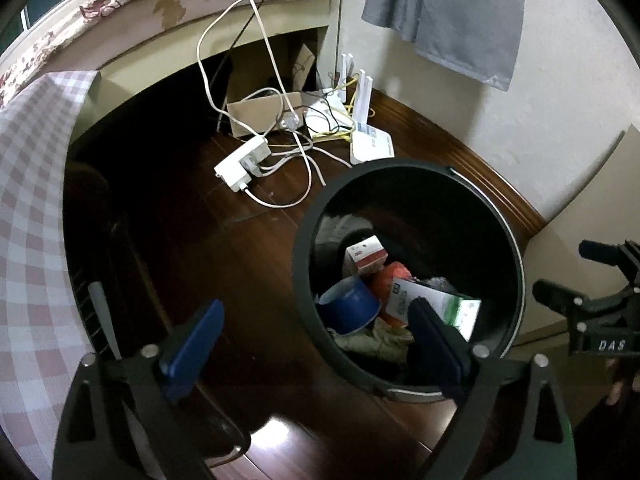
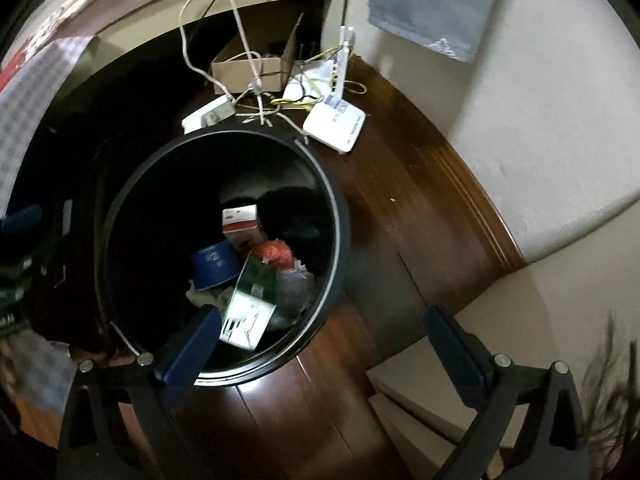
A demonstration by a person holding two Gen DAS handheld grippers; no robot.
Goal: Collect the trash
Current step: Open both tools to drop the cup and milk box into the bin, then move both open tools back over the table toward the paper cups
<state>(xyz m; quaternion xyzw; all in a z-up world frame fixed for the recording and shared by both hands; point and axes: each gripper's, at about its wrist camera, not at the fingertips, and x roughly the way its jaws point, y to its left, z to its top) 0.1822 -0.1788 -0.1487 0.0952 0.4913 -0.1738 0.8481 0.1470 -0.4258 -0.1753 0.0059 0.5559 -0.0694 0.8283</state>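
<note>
Both the left gripper point(image 1: 316, 344) and right gripper point(image 2: 332, 340) are spread wide, released, grasping nothing, above a black bin point(image 2: 120, 200) of trash at frame center on dark wood floor point(image 2: 400, 208).

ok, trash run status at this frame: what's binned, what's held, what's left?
Done: the round black bin already holds a blue bowl-shaped container, a red-and-white carton, an orange wrapper and a green-and-white box.
In hand: nothing; left tool and right tool both stand open and empty above the bin.
Left: no loose trash visible on the dark wooden floor.
</note>
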